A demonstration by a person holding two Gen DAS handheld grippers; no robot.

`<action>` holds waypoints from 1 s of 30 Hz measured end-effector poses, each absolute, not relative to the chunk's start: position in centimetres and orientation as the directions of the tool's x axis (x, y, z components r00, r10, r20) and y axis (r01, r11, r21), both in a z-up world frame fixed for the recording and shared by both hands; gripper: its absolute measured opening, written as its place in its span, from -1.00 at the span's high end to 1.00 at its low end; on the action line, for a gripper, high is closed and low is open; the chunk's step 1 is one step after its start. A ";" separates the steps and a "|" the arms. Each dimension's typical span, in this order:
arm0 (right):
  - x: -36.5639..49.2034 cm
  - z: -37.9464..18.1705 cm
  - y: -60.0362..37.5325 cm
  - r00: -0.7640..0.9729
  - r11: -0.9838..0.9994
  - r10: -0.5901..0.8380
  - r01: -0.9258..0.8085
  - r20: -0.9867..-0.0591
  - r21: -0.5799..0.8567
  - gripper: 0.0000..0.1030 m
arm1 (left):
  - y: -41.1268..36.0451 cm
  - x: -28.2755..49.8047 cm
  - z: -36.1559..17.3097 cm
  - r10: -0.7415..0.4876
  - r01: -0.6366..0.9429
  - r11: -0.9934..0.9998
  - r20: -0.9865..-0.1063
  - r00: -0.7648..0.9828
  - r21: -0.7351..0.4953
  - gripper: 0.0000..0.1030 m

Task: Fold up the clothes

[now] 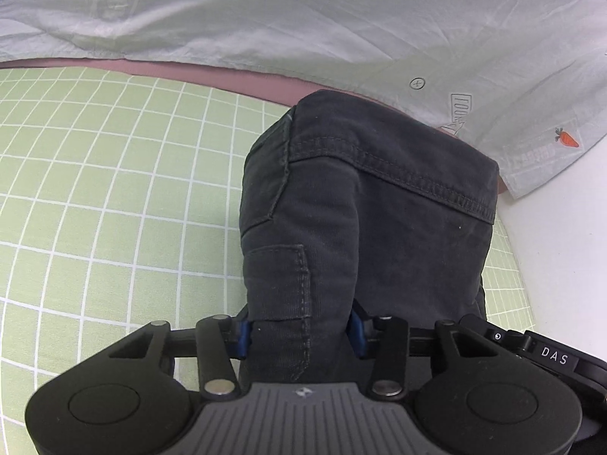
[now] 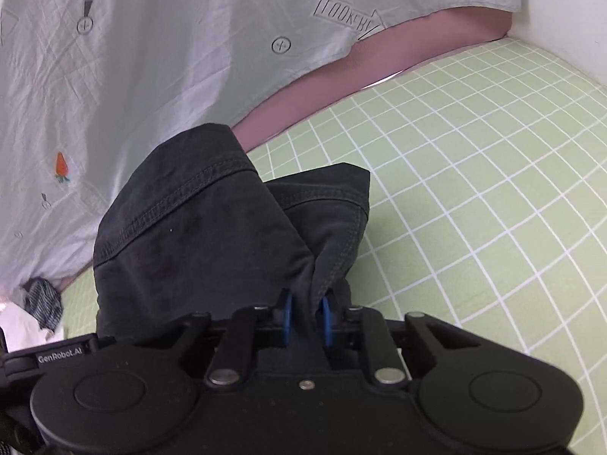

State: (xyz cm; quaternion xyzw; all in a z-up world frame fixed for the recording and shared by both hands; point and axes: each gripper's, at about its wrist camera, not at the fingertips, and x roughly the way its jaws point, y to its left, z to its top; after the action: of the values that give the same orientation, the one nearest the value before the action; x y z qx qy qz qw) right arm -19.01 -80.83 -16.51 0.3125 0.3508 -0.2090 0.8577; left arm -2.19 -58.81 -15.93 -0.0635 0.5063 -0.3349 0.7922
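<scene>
Green grid-patterned sheet (image 1: 95,197) covering the near surface, pale printed quilt (image 1: 303,19) bunched along the far side, dark garment (image 1: 360,208) draped in the middle between both tools, left gripper (image 1: 301,335) clamped on a thick fold, right gripper (image 2: 307,320) pinched nearly closed on a gathered edge.
</scene>
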 end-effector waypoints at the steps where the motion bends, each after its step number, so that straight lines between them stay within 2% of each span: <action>1: -19.8 -16.0 -80.6 0.671 0.711 -0.153 0.584 -0.725 0.391 0.70 | -58.7 -2.7 -15.6 -0.602 0.472 0.762 -0.755 0.261 -0.444 0.09; 7: -24.9 -12.9 -79.0 0.695 0.673 -0.233 0.620 -0.680 0.403 0.70 | -59.6 -6.3 -14.0 -0.658 0.522 0.700 -0.724 0.207 -0.487 0.09; 14: -31.1 -12.3 -81.5 0.684 0.623 -0.314 0.672 -0.658 0.401 0.70 | -66.9 -11.8 -13.7 -0.673 0.578 0.661 -0.718 0.177 -0.478 0.09; 22: -31.1 -13.6 -94.5 0.694 0.673 -0.283 0.635 -0.661 0.379 0.70 | -79.1 -13.9 -14.4 -0.669 0.511 0.696 -0.714 0.206 -0.505 0.09; 30: -23.8 -12.0 -109.6 0.712 0.822 -0.275 0.523 -0.645 0.227 0.69 | -91.5 -7.5 -14.8 -0.676 0.495 0.715 -0.670 0.308 -0.494 0.06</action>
State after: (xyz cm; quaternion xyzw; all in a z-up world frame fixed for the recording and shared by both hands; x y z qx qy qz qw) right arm -23.82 -109.64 -11.96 0.2008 0.3082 -0.2208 0.9033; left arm -7.51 -91.46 -14.78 -0.0979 0.4616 -0.3647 0.8027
